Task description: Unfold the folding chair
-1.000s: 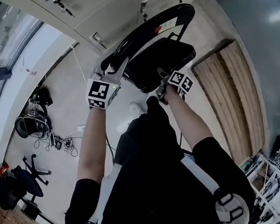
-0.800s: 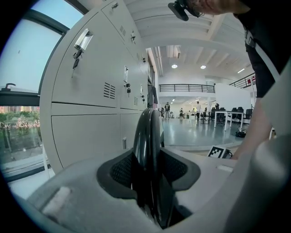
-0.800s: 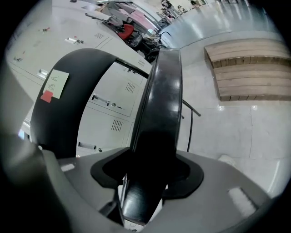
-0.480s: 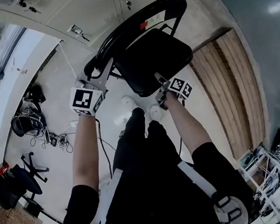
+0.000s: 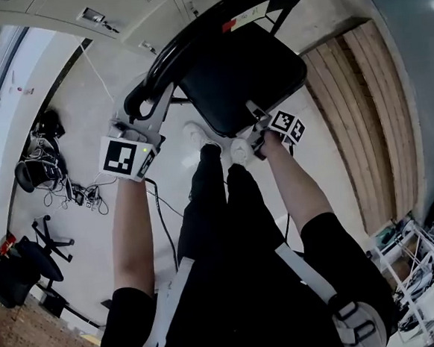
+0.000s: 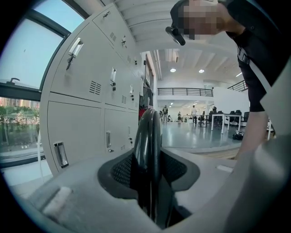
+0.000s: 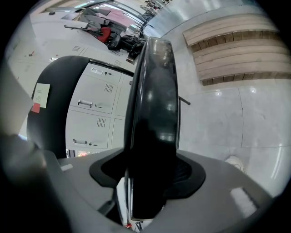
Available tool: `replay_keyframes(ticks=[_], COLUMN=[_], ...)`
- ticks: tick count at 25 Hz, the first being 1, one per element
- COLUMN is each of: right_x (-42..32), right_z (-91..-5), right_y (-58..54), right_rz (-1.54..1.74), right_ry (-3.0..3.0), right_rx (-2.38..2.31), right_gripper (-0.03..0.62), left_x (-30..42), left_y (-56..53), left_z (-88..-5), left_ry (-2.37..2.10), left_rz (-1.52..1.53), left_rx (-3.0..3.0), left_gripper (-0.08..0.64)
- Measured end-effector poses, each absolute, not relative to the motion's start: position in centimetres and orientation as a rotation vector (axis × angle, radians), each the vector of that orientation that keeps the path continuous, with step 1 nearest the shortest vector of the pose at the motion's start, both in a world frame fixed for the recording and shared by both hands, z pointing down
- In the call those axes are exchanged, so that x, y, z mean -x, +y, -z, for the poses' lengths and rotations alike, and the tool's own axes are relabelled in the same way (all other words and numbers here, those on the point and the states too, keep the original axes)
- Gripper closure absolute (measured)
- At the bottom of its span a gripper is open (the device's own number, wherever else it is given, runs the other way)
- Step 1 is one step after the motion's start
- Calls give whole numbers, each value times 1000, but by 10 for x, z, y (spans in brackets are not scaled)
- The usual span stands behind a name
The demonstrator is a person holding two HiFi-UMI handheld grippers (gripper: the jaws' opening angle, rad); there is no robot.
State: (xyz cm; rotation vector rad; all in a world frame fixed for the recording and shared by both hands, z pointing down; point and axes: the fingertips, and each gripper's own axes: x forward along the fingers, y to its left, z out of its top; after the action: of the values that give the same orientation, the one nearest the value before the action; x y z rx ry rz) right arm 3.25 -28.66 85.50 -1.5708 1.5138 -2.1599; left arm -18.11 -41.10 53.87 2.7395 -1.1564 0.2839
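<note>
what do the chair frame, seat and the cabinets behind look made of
The chair frame looks like black painted metal tube, glossy: sharp highlights run along it. The seat is smooth black with a sheen on its edge, probably vinyl or plastic; cannot tell which. The cabinets look like pale grey painted sheet metal: vent slots, metal handles.

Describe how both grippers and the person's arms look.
Left gripper and right gripper: pale grey plastic, each bearing a cube of black-and-white square markers; broad grey fingers with dark mesh pads. Thin black cable off the left one. Short black sleeves, arms bare below. The right's fingers have just been opening around the black padded chair seat.
</note>
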Motion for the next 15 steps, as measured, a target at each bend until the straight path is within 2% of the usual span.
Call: replay_keyframes(ticks=[8,15], right_x=[-41,-62], right_z=[-865,-847], right_y=[-276,-256], right_rz=[2114,2157], right_ry=[1537,1755], right_rx=[1551,1739], right_gripper=[337,296], left_x=[167,166], left_y=[-393,-392], left_z=[-542,-546], left_ry=[-1161,-1145], left_rz=[-274,-293], left_rx=[-2750,-2738], left_gripper=[413,413])
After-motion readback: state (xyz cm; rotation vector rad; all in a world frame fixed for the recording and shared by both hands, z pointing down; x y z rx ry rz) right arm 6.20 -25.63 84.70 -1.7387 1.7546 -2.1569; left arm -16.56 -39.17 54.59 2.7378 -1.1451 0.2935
